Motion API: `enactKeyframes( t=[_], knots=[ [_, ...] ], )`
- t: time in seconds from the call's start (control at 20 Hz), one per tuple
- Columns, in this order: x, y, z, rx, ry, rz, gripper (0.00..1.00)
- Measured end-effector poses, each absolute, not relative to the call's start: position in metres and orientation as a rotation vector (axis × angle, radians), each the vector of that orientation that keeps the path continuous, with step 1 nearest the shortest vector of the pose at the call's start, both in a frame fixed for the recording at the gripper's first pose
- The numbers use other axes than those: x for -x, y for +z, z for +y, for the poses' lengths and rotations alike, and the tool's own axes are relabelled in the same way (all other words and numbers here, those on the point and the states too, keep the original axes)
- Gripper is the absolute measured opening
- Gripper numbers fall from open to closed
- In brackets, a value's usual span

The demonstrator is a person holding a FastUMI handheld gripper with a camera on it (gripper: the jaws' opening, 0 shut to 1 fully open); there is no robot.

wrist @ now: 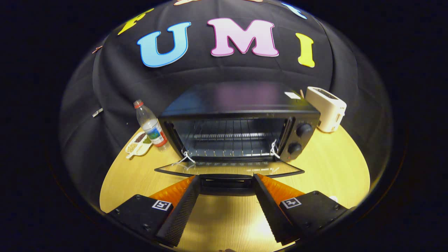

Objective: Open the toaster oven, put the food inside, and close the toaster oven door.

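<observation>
Two fingers of my claw (226,182) are spread wide, grasping nothing, their tips at the handle (226,181) of the toaster oven (241,131). Its door (229,169) hangs open over the tabletop (336,164), rack bare.

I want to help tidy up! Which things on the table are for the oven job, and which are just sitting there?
For the job:
toaster oven, its door folded down open, wire rack bare
gripper, fingers open, tips at the door handle
plate of food, left of the oven

Just sitting there:
water bottle
white toaster
</observation>
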State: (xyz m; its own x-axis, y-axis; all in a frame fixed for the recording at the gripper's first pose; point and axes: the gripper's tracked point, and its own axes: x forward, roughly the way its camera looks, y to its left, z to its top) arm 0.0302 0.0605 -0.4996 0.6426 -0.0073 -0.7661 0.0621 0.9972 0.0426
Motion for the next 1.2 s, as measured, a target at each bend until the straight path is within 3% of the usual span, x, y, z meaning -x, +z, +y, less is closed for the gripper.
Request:
enactKeyframes(
  t=[0.2,0.65,0.8,0.95,1.2],
  knots=[
    [0.009,-0.536,0.058,-0.155,-0.06,1.042,0.98],
    [-0.007,-0.493,0.033,-0.195,-0.004,0.941,0.99],
    [-0.006,-0.457,-0.022,-0.152,0.018,0.883,0.98],
    [0.023,-0.45,-0.096,-0.115,0.003,0.946,0.98],
    [0.087,-0.491,-0.197,-0.085,-0.099,1.119,0.94]
  ],
)
